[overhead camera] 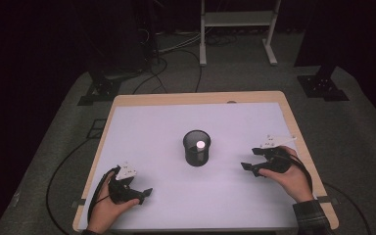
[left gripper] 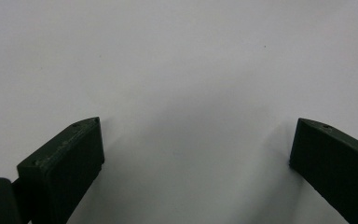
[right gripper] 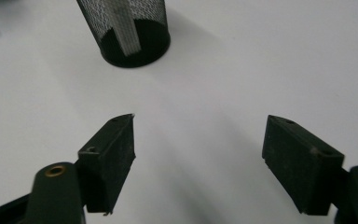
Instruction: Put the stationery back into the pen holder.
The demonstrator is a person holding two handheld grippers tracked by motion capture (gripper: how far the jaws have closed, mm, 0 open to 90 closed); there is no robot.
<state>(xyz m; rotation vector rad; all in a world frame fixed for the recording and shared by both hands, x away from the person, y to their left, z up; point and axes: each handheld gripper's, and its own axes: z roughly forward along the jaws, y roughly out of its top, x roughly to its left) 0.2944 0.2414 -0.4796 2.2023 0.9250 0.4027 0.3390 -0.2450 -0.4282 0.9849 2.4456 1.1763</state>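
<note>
While I watched from the high view, the black mesh cup [overhead camera: 196,147] stood upright near the middle of the white table sheet [overhead camera: 166,127], with a pale, upright object [overhead camera: 200,145] inside it whose top caught the light. From the right gripper view the same cup [right gripper: 130,30] sat ahead and to the left of the jaws, and the pale strip [right gripper: 123,28] showed through the mesh, leaning slightly; I could not tell what it was.

My left gripper [overhead camera: 144,195] lay low at the near-left part of the sheet, held in the left hand [overhead camera: 105,205], well apart from the cup. Its jaws were spread wide with nothing between them; in the left gripper view [left gripper: 193,154] bare white surface lay between the two black pads.

My right gripper [overhead camera: 247,168] sat at the right side of the sheet, held in the right hand [overhead camera: 289,176], its jaws pointed toward the cup but well clear of it. Those jaws were also spread apart and held nothing, as the right gripper view [right gripper: 198,140] confirmed.

Beyond the wooden table edge [overhead camera: 196,97] I saw cables [overhead camera: 171,58] on the grey floor and a white metal frame [overhead camera: 237,29].
</note>
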